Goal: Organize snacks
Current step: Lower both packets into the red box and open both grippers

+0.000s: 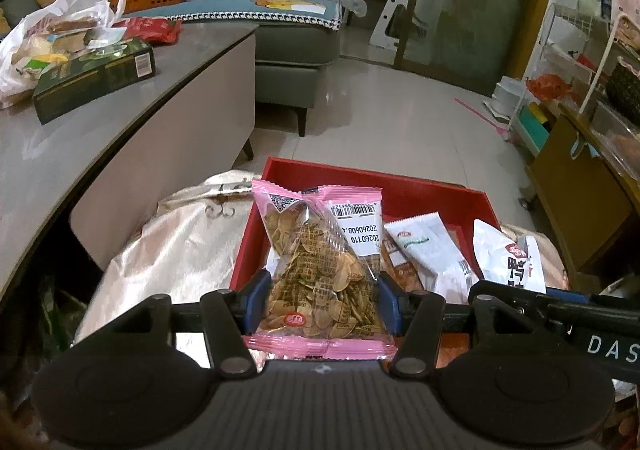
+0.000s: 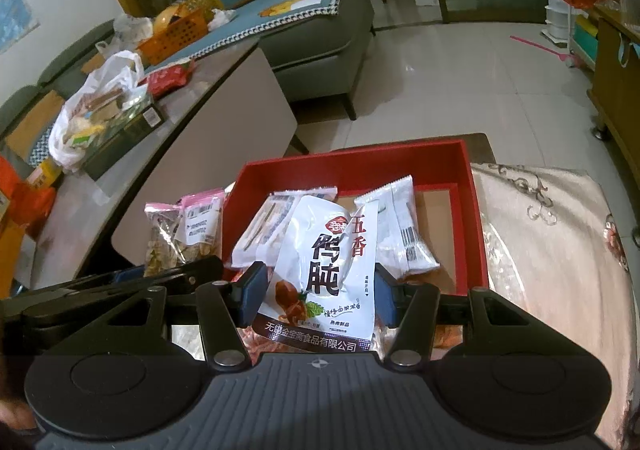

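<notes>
The left hand-held gripper points forward, its blue pads pressed against both sides of a packet. The right hand-held gripper sits just beside it, level, pads likewise clamped on a packet.

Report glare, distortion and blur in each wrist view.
Left wrist view: fisheye bends the grey tabletop edge into a curve, corners vignette black, the glossy floor tiles show soft glare, and the clear pink-edged seed packet is sharp. Right wrist view: the same curving and dark corners, floor reflections, and crisp print on the white duck-gizzard pouch.
</notes>
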